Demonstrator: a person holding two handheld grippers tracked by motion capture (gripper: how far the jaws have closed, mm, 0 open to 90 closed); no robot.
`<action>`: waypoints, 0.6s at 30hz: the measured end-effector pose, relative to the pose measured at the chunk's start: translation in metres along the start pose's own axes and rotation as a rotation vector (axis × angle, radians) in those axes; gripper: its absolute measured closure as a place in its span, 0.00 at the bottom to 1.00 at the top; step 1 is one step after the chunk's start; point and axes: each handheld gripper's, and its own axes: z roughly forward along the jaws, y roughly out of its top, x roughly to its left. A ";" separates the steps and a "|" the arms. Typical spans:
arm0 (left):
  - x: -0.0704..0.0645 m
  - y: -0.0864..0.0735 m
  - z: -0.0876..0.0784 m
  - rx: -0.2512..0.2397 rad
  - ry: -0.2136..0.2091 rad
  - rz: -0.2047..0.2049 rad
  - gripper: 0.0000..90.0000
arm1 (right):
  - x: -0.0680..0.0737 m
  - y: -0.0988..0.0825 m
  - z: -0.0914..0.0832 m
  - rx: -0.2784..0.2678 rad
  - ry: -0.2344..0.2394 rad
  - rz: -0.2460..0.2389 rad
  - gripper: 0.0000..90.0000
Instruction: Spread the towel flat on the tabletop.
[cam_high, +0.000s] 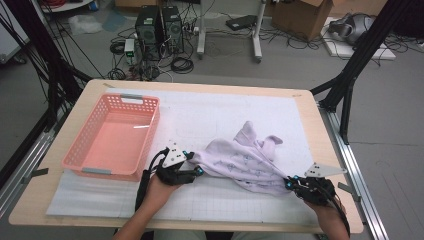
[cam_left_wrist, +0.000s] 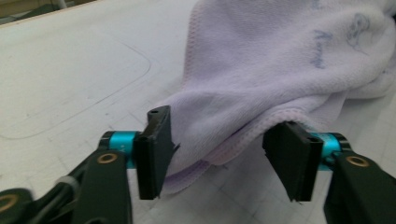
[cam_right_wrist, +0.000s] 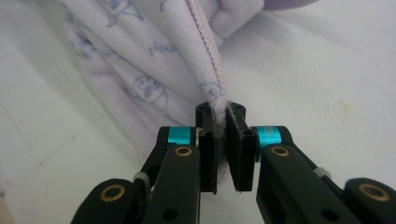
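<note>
A pale lilac towel (cam_high: 245, 160) with small blue drawings lies crumpled on the white mat, right of the middle. My left gripper (cam_high: 196, 168) is at its left corner. In the left gripper view the jaws of this gripper (cam_left_wrist: 219, 149) stand open, a hemmed fold of the towel (cam_left_wrist: 261, 70) lies between them, and the pads do not press on it. My right gripper (cam_high: 290, 183) is at the towel's lower right end. In the right gripper view this gripper (cam_right_wrist: 221, 135) is shut on the towel's stitched edge (cam_right_wrist: 154, 60).
A pink plastic basket (cam_high: 148, 145) stands to the left of my left hand, with nothing in it. The white gridded mat (cam_high: 215, 110) covers most of the wooden table (cam_high: 310, 115). Black frame posts, computers and cables stand on the floor beyond the table.
</note>
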 end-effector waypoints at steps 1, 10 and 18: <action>0.000 0.001 0.000 -0.001 -0.007 -0.002 0.44 | -0.001 -0.002 -0.001 0.011 -0.013 0.009 0.93; 0.001 0.000 0.015 0.080 -0.044 0.005 0.64 | 0.003 0.030 -0.007 -0.101 0.026 -0.001 0.67; 0.000 0.004 0.013 0.063 -0.019 0.030 0.90 | 0.015 0.114 0.021 -0.159 0.080 -0.114 0.63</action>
